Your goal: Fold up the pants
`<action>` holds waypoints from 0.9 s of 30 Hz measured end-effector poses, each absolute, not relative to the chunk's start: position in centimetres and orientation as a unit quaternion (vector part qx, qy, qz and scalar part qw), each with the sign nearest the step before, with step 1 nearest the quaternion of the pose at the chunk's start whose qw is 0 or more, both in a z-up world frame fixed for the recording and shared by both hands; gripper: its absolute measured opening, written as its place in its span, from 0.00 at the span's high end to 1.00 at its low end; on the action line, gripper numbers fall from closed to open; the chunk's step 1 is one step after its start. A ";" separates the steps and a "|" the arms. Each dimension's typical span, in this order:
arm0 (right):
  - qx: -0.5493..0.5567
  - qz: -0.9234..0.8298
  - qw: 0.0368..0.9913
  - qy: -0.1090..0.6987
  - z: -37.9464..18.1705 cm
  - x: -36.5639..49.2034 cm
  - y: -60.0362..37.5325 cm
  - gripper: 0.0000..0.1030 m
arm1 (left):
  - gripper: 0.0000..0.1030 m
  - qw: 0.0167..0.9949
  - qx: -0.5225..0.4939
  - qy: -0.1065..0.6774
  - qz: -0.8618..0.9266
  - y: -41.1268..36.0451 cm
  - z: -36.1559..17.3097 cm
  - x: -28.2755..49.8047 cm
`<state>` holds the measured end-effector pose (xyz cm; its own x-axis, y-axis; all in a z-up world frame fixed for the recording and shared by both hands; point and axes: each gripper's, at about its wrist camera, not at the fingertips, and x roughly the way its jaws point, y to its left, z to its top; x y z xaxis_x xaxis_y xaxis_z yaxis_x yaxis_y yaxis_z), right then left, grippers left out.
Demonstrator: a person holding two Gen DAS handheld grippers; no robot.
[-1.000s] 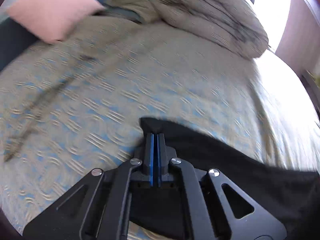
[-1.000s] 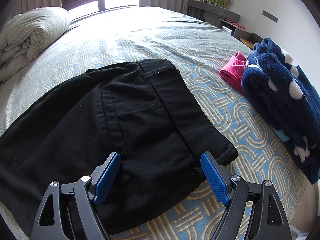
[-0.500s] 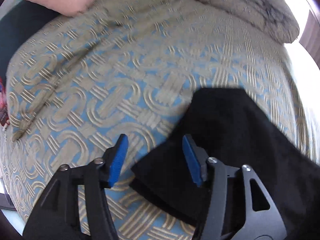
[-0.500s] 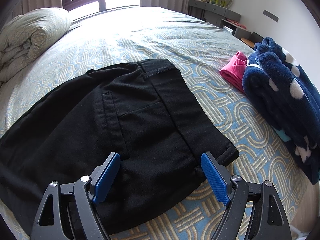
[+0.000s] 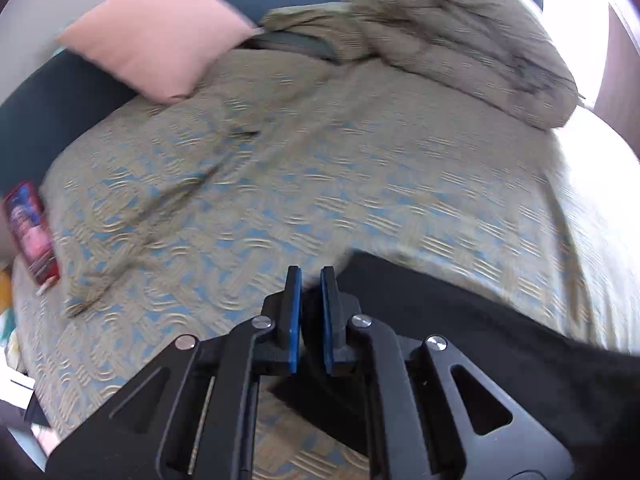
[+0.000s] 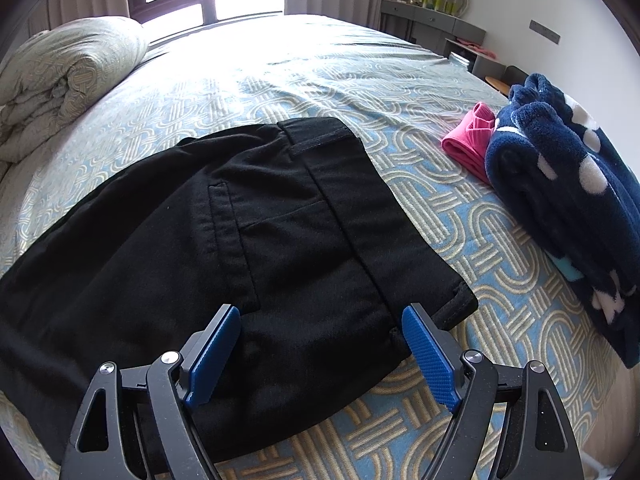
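Note:
Black pants [image 6: 248, 232] lie flat on the patterned bedspread [image 6: 320, 68], waistband toward the right. My right gripper [image 6: 320, 336] is open, its blue pads over the waist end near the front edge, holding nothing. In the left wrist view my left gripper [image 5: 311, 280] is nearly closed, its blue pads pinching the leg end of the pants [image 5: 460, 320], which trail off to the right. The view is blurred by motion.
A rolled quilt [image 6: 60, 76] lies at the far left, also in the left wrist view [image 5: 460, 40]. A pink pillow [image 5: 160, 32] leans on the dark headboard. A folded pink garment [image 6: 468, 144] and a navy fleece [image 6: 568, 192] sit to the right. A red packet [image 5: 32, 232] lies at the bed's edge.
My left gripper was shut on the pants, opened over the leg end half a second ago, and has now closed on it again. The right gripper has stayed still and open.

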<state>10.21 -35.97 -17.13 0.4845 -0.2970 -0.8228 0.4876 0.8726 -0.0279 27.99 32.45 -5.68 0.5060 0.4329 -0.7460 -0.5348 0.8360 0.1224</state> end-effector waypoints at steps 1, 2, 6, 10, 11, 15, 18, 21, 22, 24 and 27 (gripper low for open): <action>0.107 -0.228 0.856 0.452 -17.1 10.1 -36.0 0.18 | 0.92 0.849 -0.041 0.406 0.336 33.5 -5.7 28.0; 0.108 -0.226 0.857 0.451 -17.1 10.0 -36.0 0.18 | 0.92 0.839 -0.028 0.401 0.366 34.3 -5.7 27.8; 0.110 -0.217 0.860 0.449 -17.1 9.8 -36.2 0.18 | 0.91 0.821 -0.078 0.417 0.383 36.8 -6.3 25.1; 0.118 -0.209 0.860 0.449 -16.9 9.6 -36.5 0.18 | 0.82 0.844 -0.114 0.445 0.279 33.3 -7.1 22.1; 0.123 -0.205 0.861 0.449 -16.7 9.5 -36.6 0.18 | 0.78 0.853 -0.114 0.457 0.226 30.9 -7.3 21.4; 0.163 -0.187 0.868 0.430 -15.7 8.3 -37.9 0.18 | 0.53 0.867 -0.082 0.491 -0.006 18.7 -8.2 18.4; 0.191 -0.187 0.868 0.419 -15.4 7.1 -39.2 0.18 | 0.48 0.838 -0.061 0.511 -0.180 8.9 -9.3 15.3; 0.214 -0.188 0.864 0.416 -15.7 5.7 -40.7 0.18 | 0.48 0.786 -0.053 0.533 -0.308 0.3 -11.1 12.6; 0.221 -0.188 0.863 0.414 -15.8 5.2 -41.0 0.18 | 0.48 0.779 -0.043 0.533 -0.329 -1.8 -11.4 12.1; 0.235 -0.187 0.861 0.410 -16.2 4.2 -41.7 0.18 | 0.48 0.776 -0.018 0.529 -0.343 -5.3 -11.9 11.6; 0.257 -0.178 0.859 0.406 -16.7 3.0 -42.5 0.18 | 0.48 0.773 0.007 0.523 -0.358 -8.6 -12.1 11.9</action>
